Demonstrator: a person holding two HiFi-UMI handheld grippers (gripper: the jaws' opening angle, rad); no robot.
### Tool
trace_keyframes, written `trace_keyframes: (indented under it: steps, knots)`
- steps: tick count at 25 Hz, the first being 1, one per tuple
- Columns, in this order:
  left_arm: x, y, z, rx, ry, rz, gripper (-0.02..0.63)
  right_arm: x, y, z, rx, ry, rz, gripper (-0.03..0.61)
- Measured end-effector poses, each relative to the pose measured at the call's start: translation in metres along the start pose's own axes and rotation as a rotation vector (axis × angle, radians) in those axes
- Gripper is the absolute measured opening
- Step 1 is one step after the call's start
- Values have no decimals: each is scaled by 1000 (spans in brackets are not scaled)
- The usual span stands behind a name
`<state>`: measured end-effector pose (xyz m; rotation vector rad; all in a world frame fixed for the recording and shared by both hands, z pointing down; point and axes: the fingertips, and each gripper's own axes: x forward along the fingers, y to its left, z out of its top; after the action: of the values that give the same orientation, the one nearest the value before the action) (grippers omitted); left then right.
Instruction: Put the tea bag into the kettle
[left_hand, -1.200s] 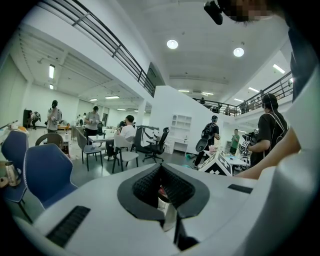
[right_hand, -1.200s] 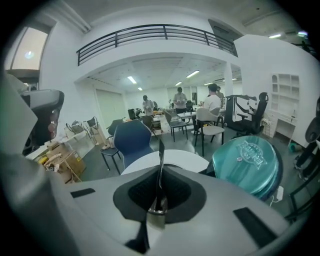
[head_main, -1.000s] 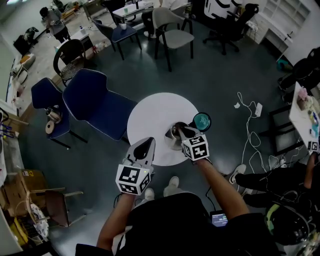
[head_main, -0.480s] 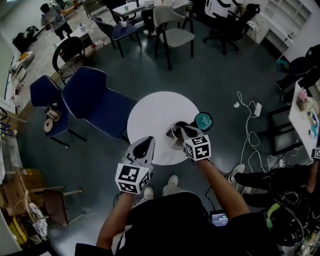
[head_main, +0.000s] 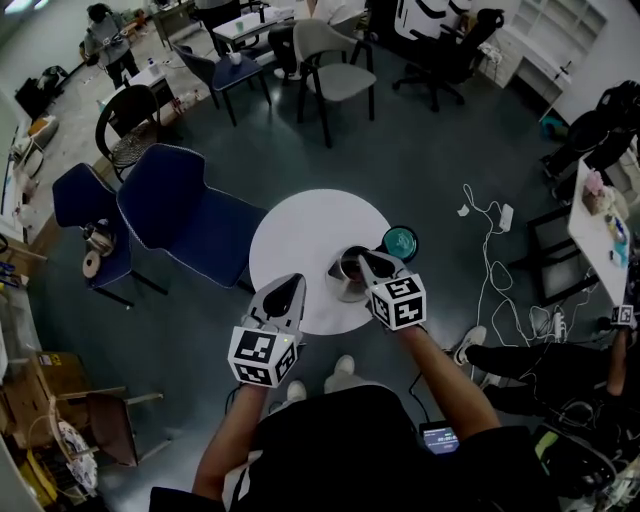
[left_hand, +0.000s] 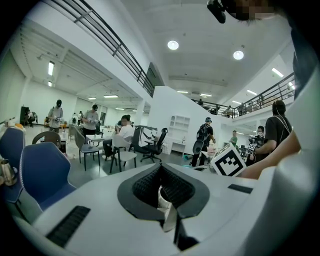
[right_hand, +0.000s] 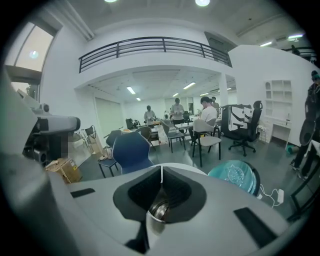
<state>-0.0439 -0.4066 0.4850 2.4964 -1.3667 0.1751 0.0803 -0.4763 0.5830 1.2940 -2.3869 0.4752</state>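
Pinching white crumpled paper tea bag (left_hand: 164, 200) between closed ribbed black pads: left gripper (head_main: 292, 285), at near edge of round white table (head_main: 300, 230), apart from kettle | right gripper (head_main: 363, 259) clamped on shiny steel kettle (head_main: 345, 276), gripped part unclear | glossy teal round lid (head_main: 401, 241) just beside.

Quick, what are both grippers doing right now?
Left gripper: closed, holding the tea bag.
Right gripper: closed, seemingly on the kettle.

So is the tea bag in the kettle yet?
Out. The tea bag sits pinched in the left tool, away from the kettle.
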Motion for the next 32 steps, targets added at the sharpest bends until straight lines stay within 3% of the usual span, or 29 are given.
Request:
trace_keyframes:
  steps: [14, 28, 32]
  knots:
    - [-22, -19, 3, 50, -7, -108, 15, -84, 58, 78, 20, -255, -9, 23]
    - [-65, -29, 14, 78, -45, -183, 15, -152, 107, 92, 25, -386, -76, 21]
    - [-84, -31, 15, 97, -61, -214, 15, -162, 132, 89, -19, -404, -74, 21]
